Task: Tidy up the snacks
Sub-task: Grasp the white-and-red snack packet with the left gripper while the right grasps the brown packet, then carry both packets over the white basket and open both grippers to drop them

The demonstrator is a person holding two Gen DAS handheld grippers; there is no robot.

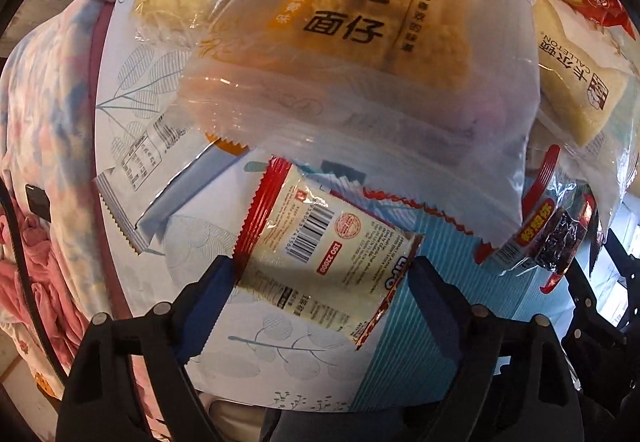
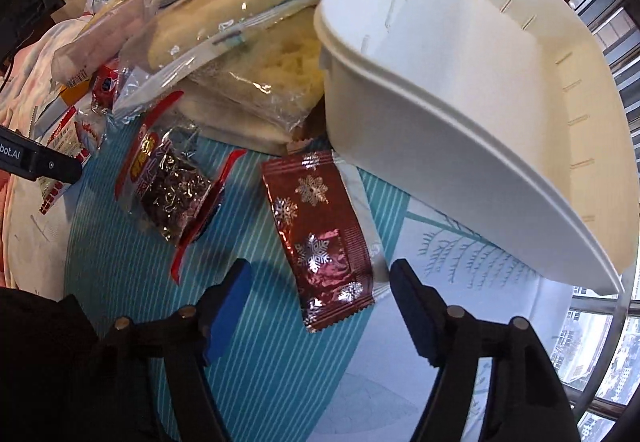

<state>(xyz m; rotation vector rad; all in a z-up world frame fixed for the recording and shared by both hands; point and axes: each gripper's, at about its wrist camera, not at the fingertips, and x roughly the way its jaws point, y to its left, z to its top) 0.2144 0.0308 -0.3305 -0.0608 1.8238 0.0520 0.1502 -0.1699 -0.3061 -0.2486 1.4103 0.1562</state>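
Observation:
In the left wrist view my left gripper [image 1: 322, 276] is open, its blue pads on either side of a cream and red snack packet [image 1: 320, 254] that lies on the table. A large clear bag with a yellow noodle cake [image 1: 360, 42] overhangs the packet. In the right wrist view my right gripper [image 2: 320, 278] is open, its pads on either side of the near end of a dark red snowflake packet [image 2: 320, 238] flat on the teal cloth [image 2: 248, 382]. A white plastic bin [image 2: 480, 122] stands just to the right, empty inside.
A pile of bagged breads and snacks [image 2: 224, 42] lies behind the snowflake packet. A clear packet of dark snack [image 2: 172, 182] lies to its left, also showing in the left wrist view [image 1: 560, 238]. The left gripper's body [image 2: 36, 162] shows at the left edge. A floral cloth [image 1: 48, 114] hangs off the table.

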